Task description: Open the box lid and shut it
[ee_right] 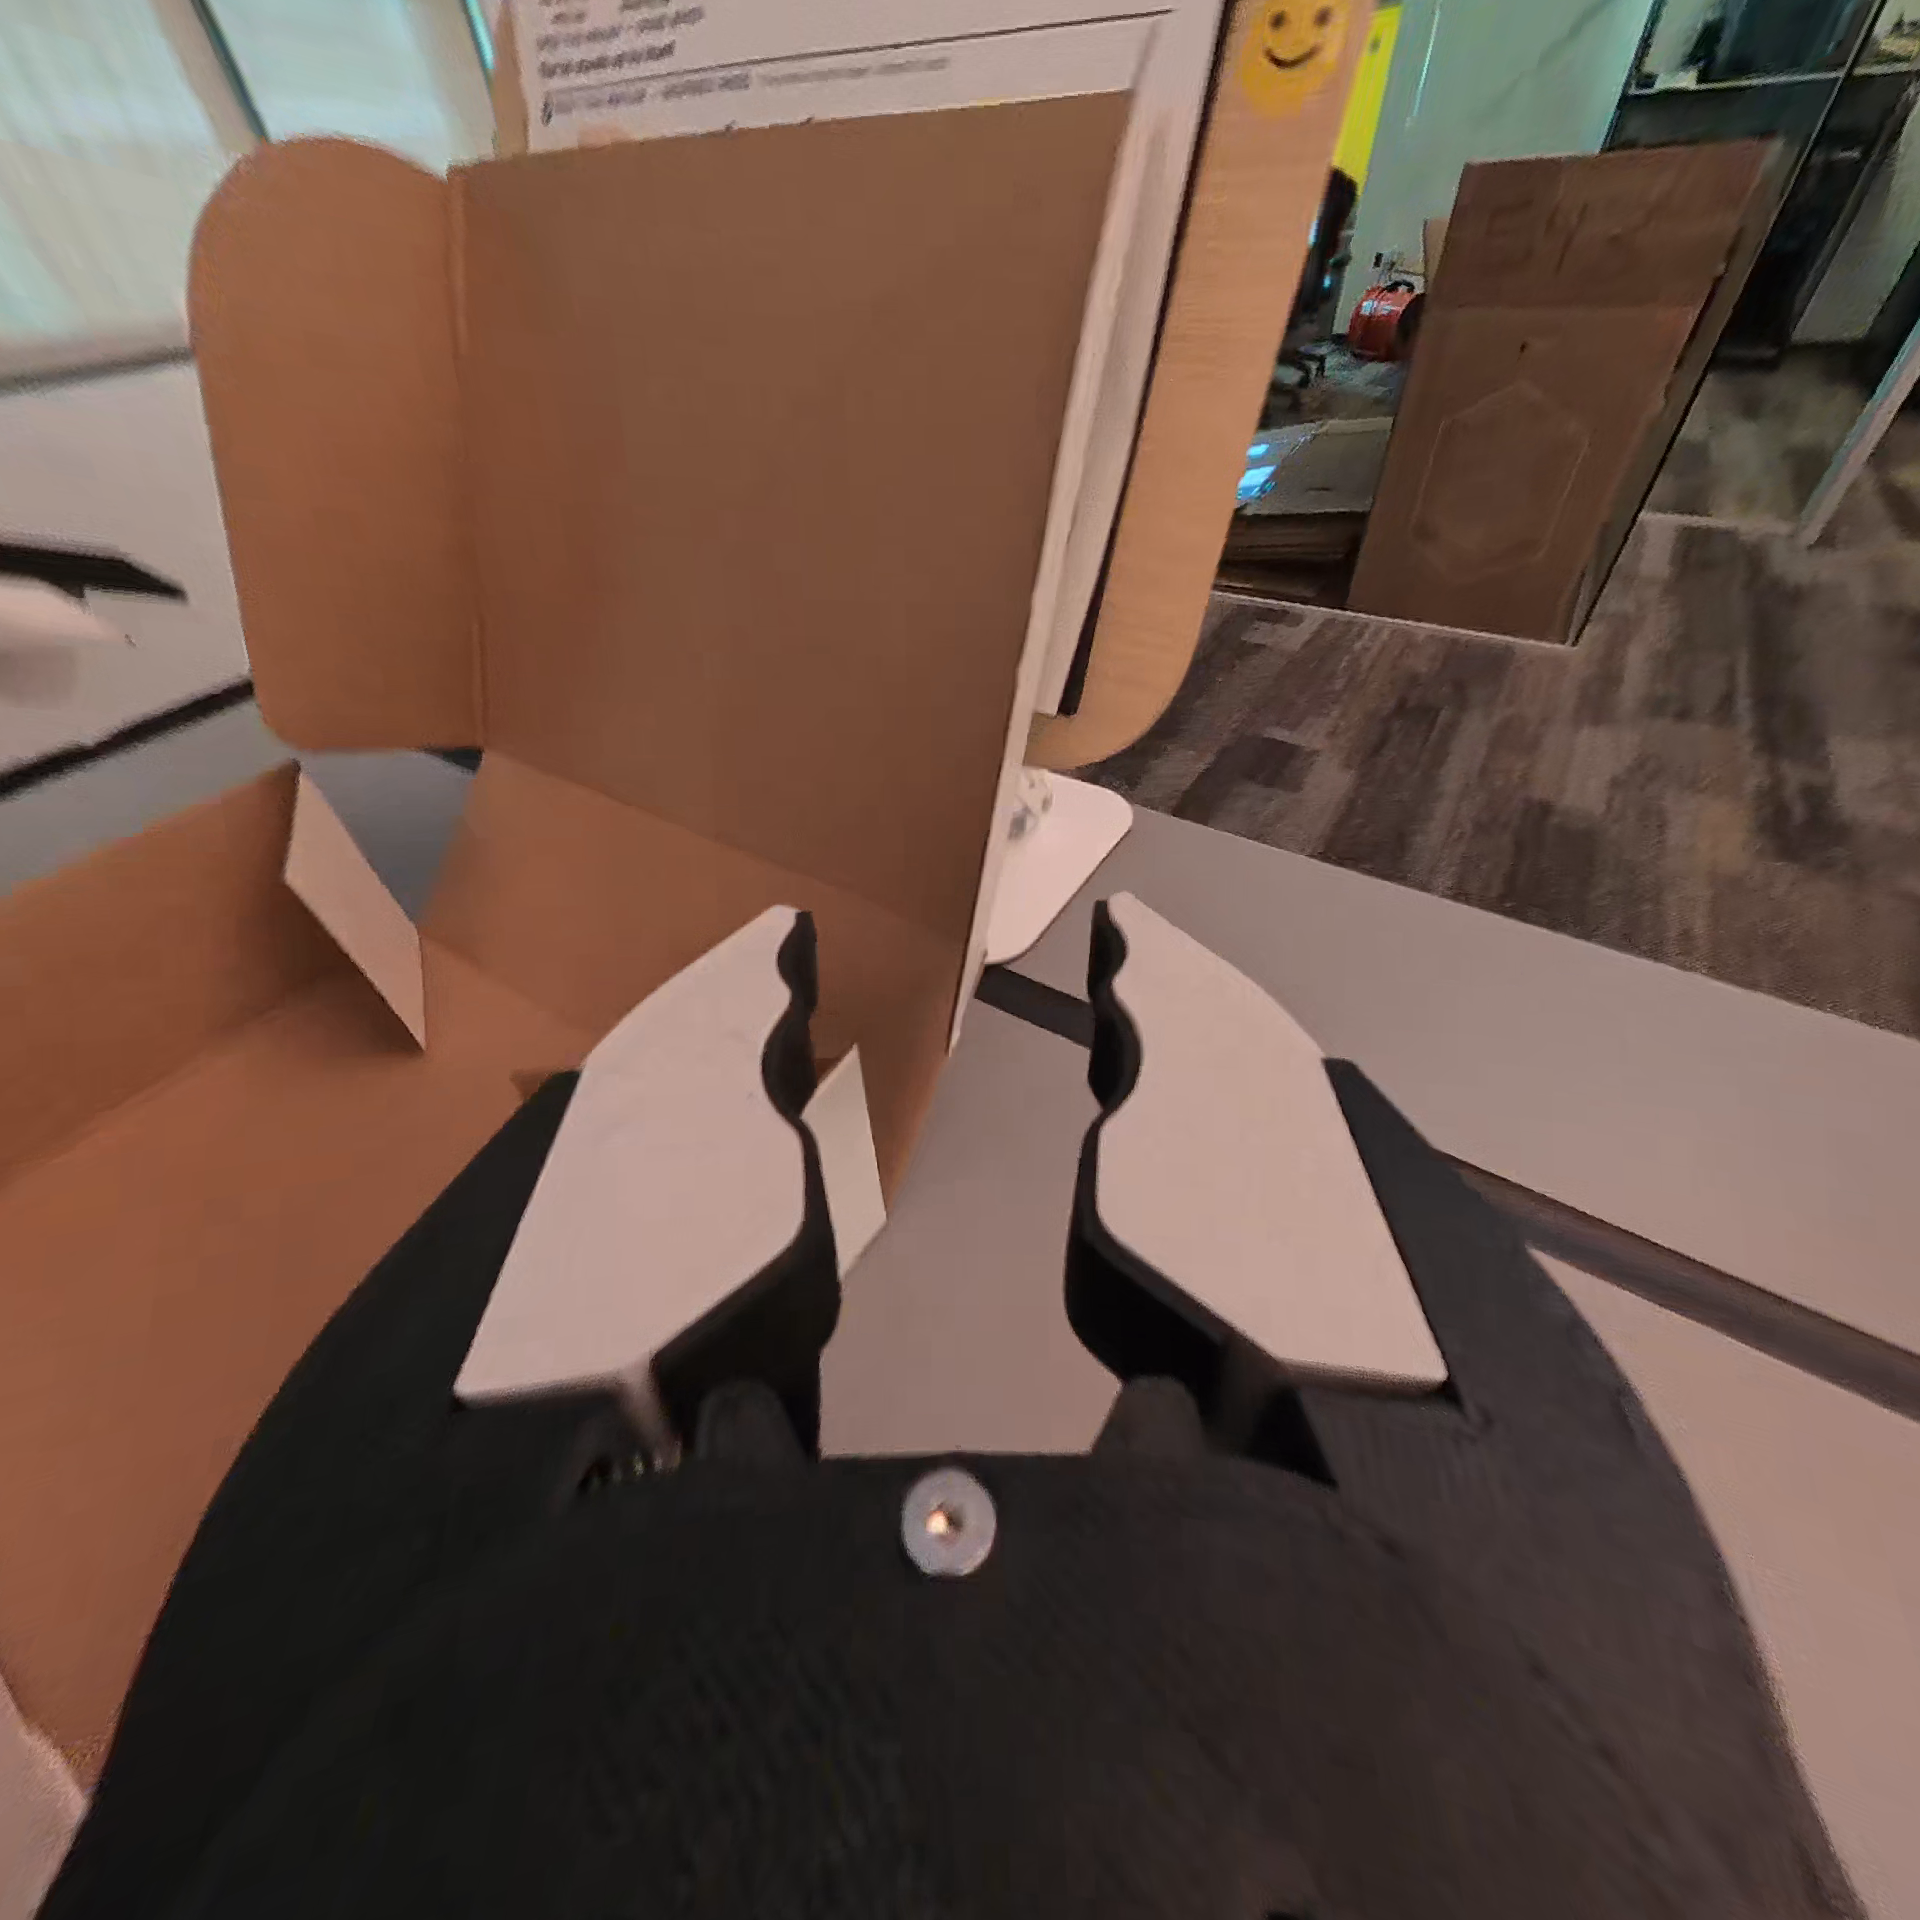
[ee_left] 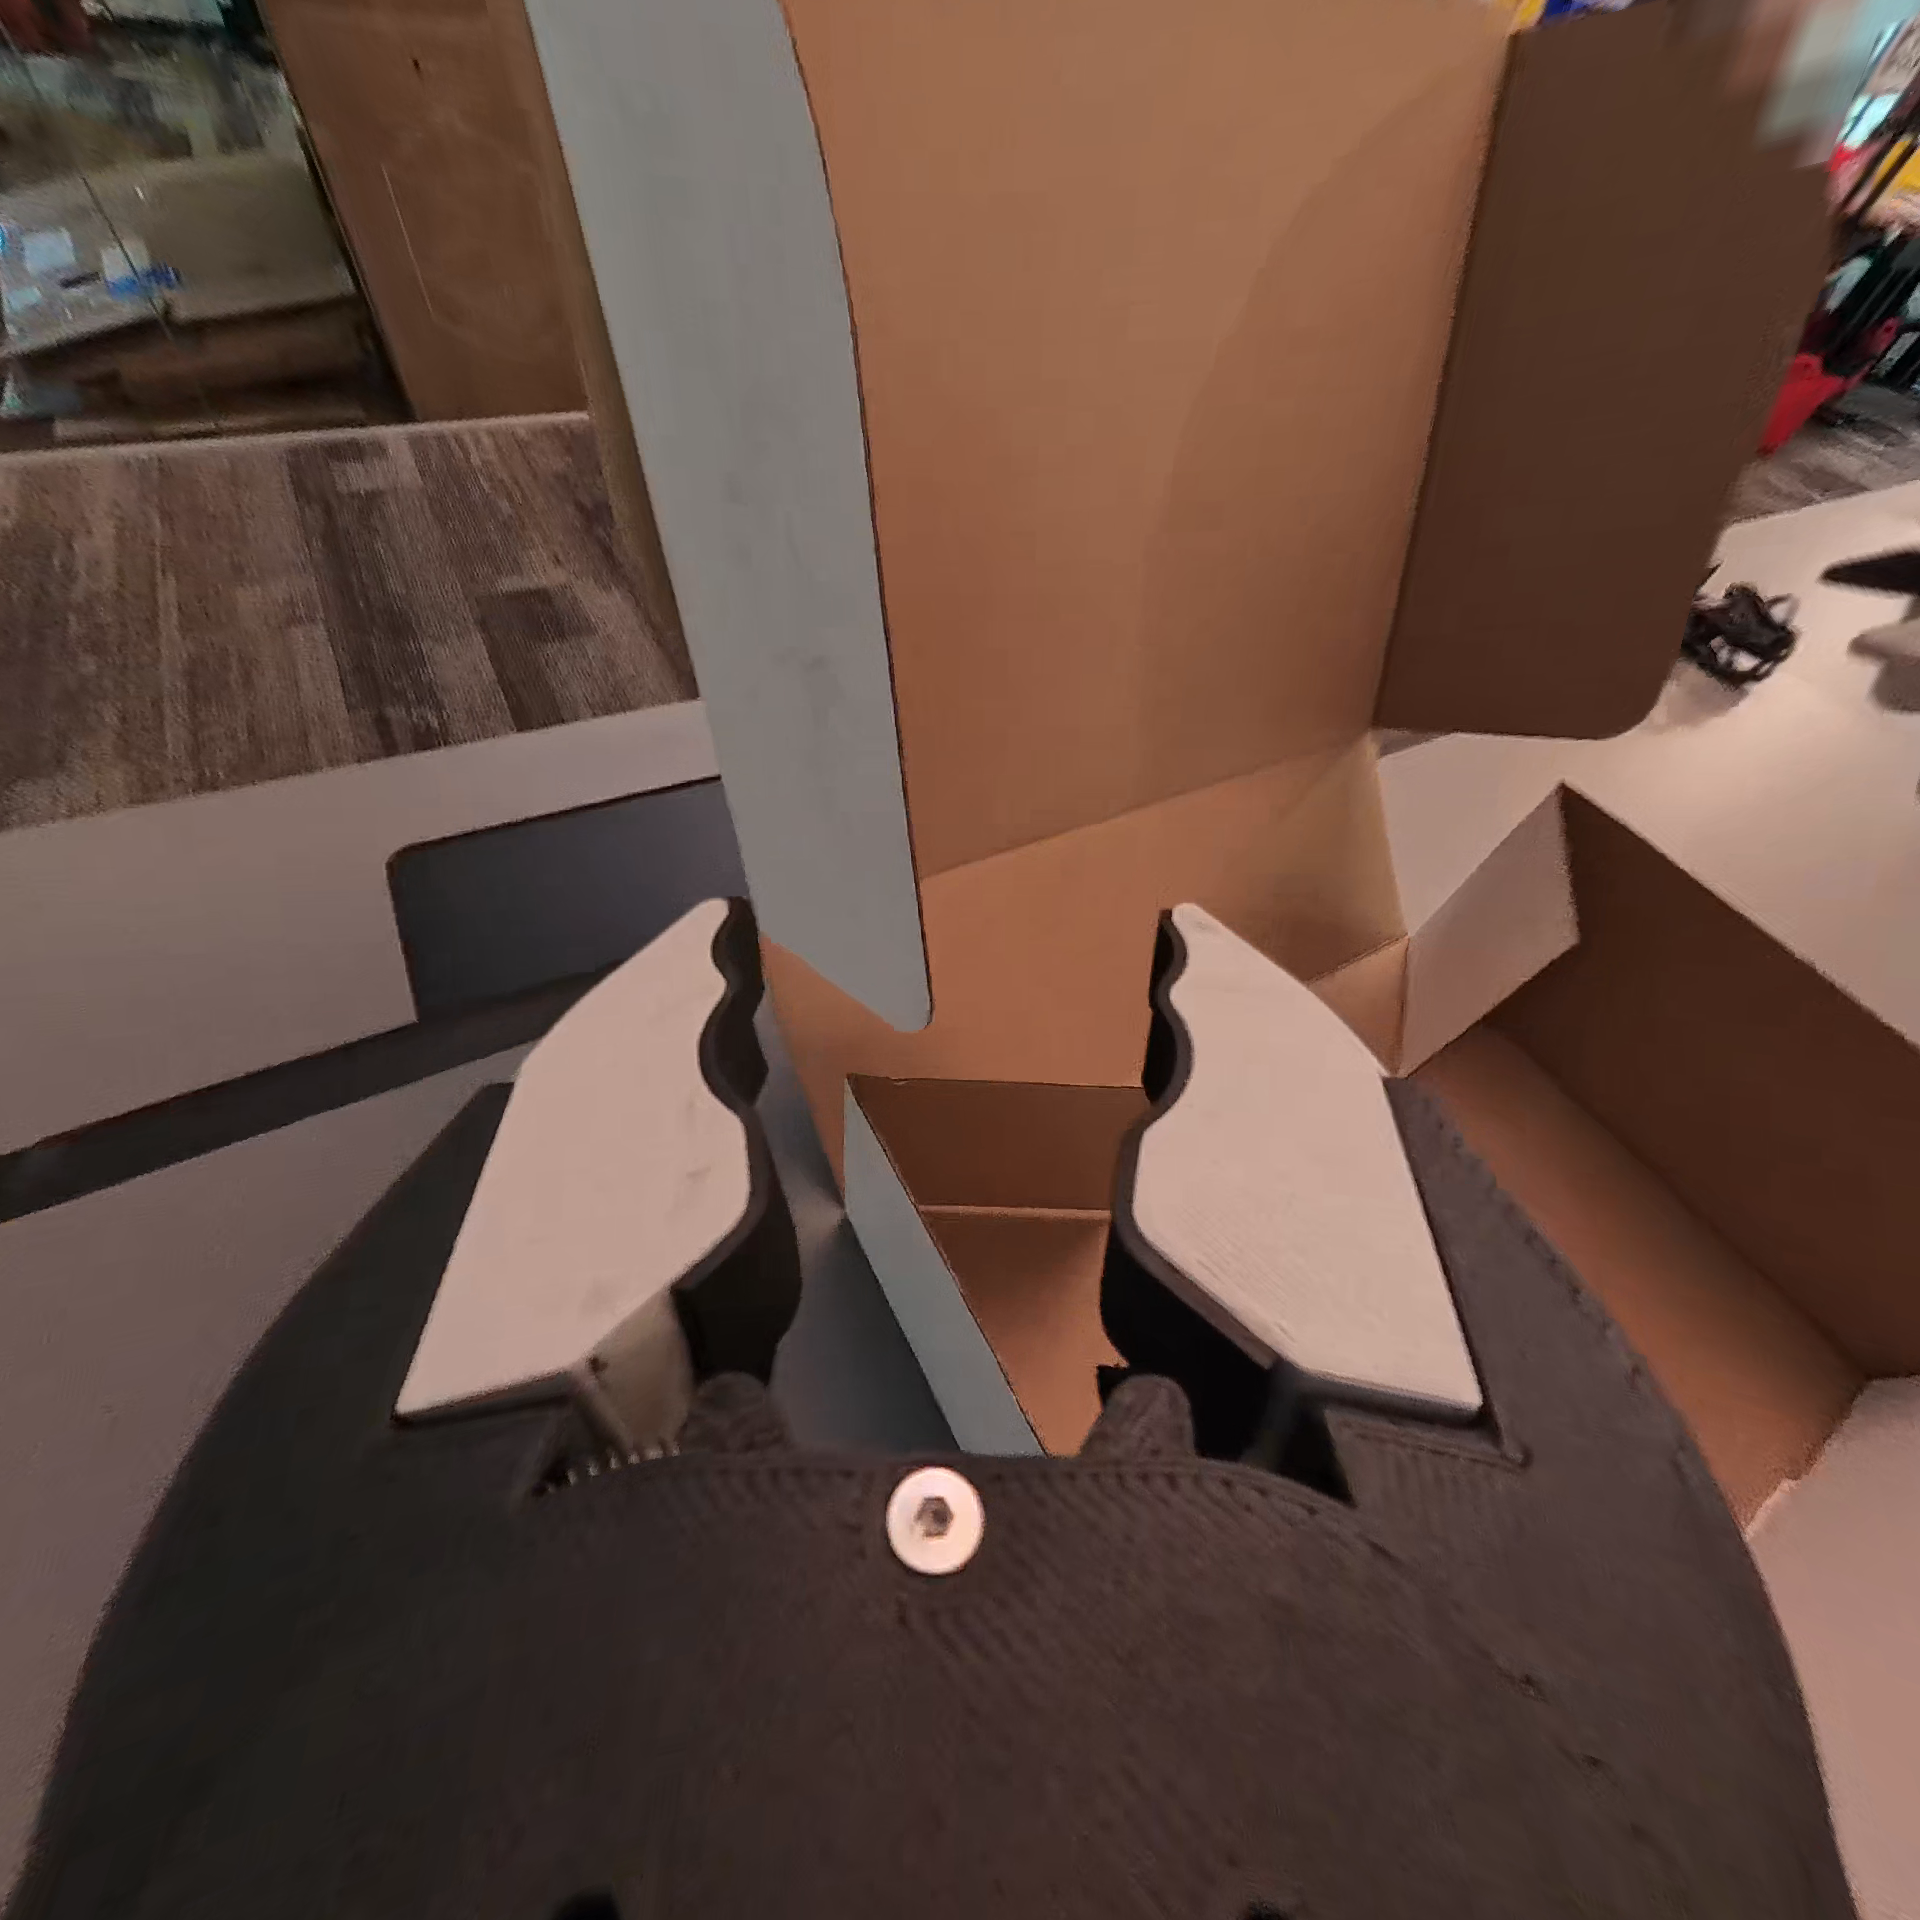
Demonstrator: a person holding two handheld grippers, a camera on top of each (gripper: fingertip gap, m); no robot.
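A cardboard box, white outside and brown inside, stands open on the table. Its lid (ee_left: pixel 1143 416) is upright, with a side flap (ee_left: pixel 748 520) on the left and another (ee_left: pixel 1590 416) on the right. My left gripper (ee_left: pixel 956 920) is open at the box's left back corner. The left wall (ee_left: pixel 925 1278) runs between its fingers and the left flap's tip hangs just beyond them. My right gripper (ee_right: pixel 954 914) is open at the right back corner, and the right edge of the lid (ee_right: pixel 727 468) comes down between its fingers. Neither gripper holds anything.
The box's front wall (ee_left: pixel 1714 1039) stands low to the right. A small black object (ee_left: pixel 1735 623) lies on the pale table beyond the box. A monitor on a white foot (ee_right: pixel 1060 831) stands right behind the lid. Carpet and leaning cardboard sheets (ee_right: pixel 1538 416) lie past the table edge.
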